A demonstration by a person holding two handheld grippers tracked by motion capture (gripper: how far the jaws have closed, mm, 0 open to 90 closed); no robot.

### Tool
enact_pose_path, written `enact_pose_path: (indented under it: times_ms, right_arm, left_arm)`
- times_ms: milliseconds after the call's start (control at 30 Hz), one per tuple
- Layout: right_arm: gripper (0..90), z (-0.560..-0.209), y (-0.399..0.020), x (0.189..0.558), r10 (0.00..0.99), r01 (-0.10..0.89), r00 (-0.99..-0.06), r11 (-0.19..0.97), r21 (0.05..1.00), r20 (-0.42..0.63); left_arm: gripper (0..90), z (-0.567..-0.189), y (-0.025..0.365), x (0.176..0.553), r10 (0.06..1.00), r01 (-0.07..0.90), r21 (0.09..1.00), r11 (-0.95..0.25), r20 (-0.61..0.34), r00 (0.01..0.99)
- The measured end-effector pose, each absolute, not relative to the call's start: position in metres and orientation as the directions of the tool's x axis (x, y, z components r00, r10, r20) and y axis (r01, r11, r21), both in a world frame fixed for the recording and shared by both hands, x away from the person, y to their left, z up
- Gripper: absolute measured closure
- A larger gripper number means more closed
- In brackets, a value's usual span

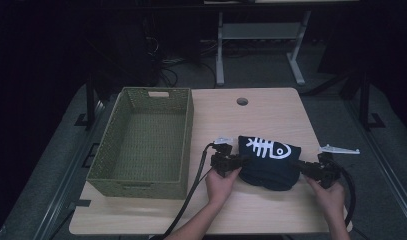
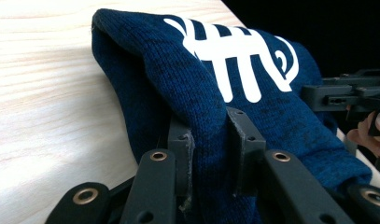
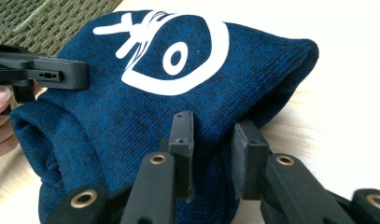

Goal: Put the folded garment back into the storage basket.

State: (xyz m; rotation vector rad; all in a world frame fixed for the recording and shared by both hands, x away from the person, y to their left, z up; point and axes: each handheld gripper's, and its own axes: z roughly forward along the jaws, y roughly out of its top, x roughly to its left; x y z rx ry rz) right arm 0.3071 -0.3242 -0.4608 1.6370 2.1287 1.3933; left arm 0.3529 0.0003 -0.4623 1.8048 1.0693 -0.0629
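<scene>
Black jaws of the left gripper (image 2: 210,140) stood closest to the lens in its own view, clamped tight on a fold of the folded dark blue knitted garment with a white fish-skeleton print (image 2: 234,93), the pads pressing wool from both sides. Likewise the right gripper (image 3: 212,140) had its jaws pinched shut on the opposite edge of that same garment, with a ridge of knit squeezed up between them. From the high view the garment (image 1: 268,162) lay on the pale wooden table (image 1: 271,115), right of the olive-green woven rectangular basket (image 1: 141,175), with one gripper at each side of it: the left gripper (image 1: 239,162) on its basket side and the right gripper (image 1: 303,167) on the far side.

What might have gone wrong, as a judgement: each grip seemed to catch only an outer fold rather than the whole stack of layers, so a lift could have let the inner layers sag and the neat fold fall open. Knit is soft and stretchy, so uneven pulling by the two hands could have dragged it out of shape or slid it from one pair of pads. Carried low toward the basket, a drooping edge could have snagged on its near rim
</scene>
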Motion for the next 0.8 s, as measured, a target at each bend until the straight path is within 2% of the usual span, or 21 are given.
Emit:
enact_pose_path:
  times_ms: [400,800]
  right_arm:
    - [72.5,-0.447,-0.334,0.297,0.783,0.682,-0.407,-0.081,0.727,0.47]
    - [72.7,-0.433,-0.332,0.296,0.758,0.668,-0.422,-0.111,0.736,0.498]
  left_arm:
    - [74.7,-0.44,-0.002,0.347,0.576,0.665,0.744,-0.064,-0.517,0.633]
    - [74.7,-0.412,0.005,0.347,0.544,0.64,0.766,-0.059,-0.513,0.664]
